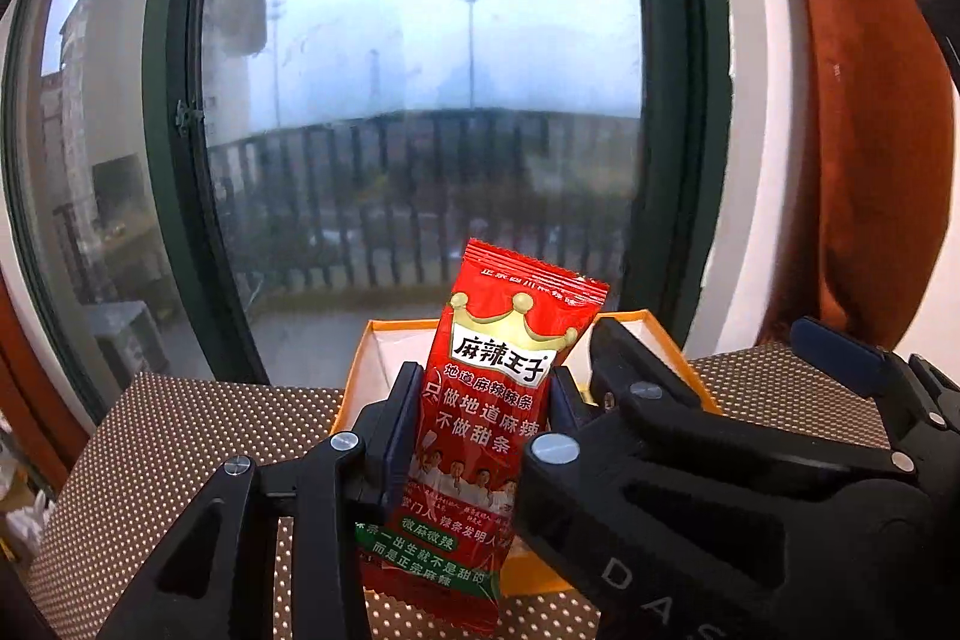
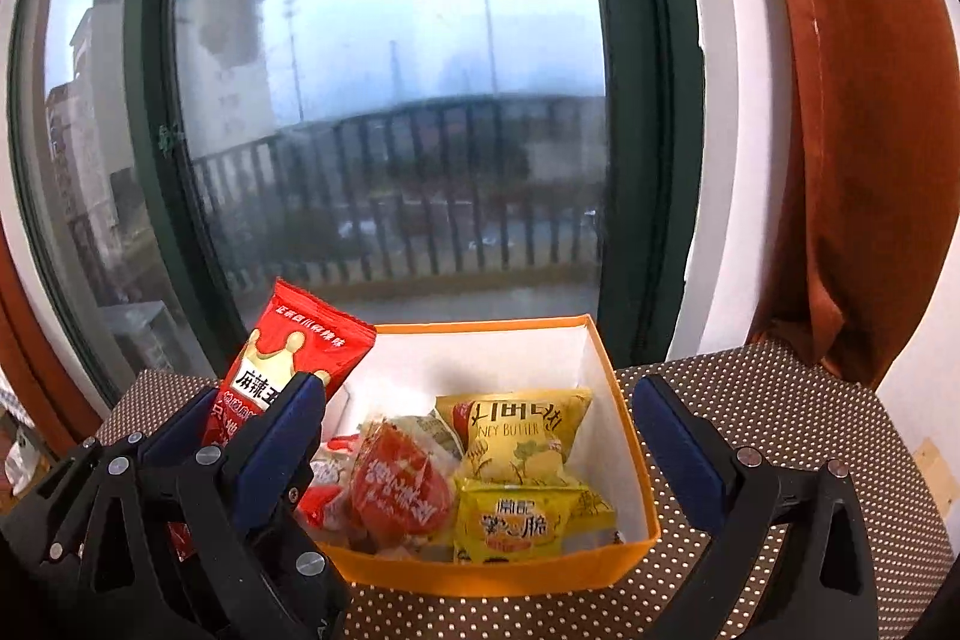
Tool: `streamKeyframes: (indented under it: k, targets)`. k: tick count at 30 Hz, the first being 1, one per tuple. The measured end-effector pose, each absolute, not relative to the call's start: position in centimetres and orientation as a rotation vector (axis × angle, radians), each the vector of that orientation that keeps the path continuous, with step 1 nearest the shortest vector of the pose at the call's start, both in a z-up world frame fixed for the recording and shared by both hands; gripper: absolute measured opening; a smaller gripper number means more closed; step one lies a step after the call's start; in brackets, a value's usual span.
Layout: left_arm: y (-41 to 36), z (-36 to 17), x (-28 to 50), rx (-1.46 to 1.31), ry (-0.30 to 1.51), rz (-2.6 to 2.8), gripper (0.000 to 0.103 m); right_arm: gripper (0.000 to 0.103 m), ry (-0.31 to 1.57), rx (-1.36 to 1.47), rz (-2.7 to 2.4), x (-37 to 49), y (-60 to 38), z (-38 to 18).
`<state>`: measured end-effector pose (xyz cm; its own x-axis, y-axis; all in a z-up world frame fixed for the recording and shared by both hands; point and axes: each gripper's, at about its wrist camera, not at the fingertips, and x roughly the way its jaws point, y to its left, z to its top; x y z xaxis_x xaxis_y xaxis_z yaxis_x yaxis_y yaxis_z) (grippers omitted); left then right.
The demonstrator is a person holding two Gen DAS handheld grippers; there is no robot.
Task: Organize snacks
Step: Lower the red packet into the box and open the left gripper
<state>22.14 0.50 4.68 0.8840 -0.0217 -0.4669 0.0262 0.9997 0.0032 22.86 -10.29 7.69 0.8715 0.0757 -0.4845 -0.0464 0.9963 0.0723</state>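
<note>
Your left tool (image 1: 480, 418) pinches long red foil snack packet with crown logo (image 1: 486, 436), upright, above near-left edge of orange cardboard box with white inside (image 2: 624, 436). Your right tool (image 2: 480, 424) spread wide, nothing between pads (box lies in gap). Box on brown white-dotted counter (image 2: 780, 400), holds yellow honey-butter chip bag (image 2: 516, 436), yellow packet (image 2: 516, 520), red round-printed packet (image 2: 402, 490). Green-framed window (image 2: 636, 100) beyond.

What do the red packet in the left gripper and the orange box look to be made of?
Red packet: apparently glossy plastic film, with crimped, serrated end seals and sheen.
Orange box: likely thin cardboard, matte orange outside, white inside, with sharp folded edges and thin walls.
Neither can be confirmed by sight alone.
</note>
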Motion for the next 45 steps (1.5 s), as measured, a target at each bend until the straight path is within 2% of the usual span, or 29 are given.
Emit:
streamKeyframes:
  k: [14, 28, 34, 40, 45]
  targets:
    - [-0.5, 1.4, 28.4, 0.020, 0.523, -0.018, 0.042, 0.103, 0.489, 0.169, 0.064, 28.5, -12.2, 3.9]
    - [-0.9, -3.2, 33.8, -0.021, 0.752, -0.022, 0.044, 0.103, 0.703, 0.098, -0.008, 33.4, -13.2, -1.1]
    - [-1.4, -2.4, 34.6, -0.019, 0.800, -0.016, 0.054, 0.103, 0.731, 0.122, -0.035, 33.6, -13.8, -1.1]
    - [-1.1, -2.2, 33.9, 0.006, 0.787, 0.020, 0.073, 0.103, 0.754, 0.138, -0.003, 33.5, -13.6, -1.1]
    - [-0.4, -1.6, 32.2, -0.010, 0.757, -0.011, 0.079, 0.103, 0.736, 0.130, 0.014, 32.3, -13.1, -0.2]
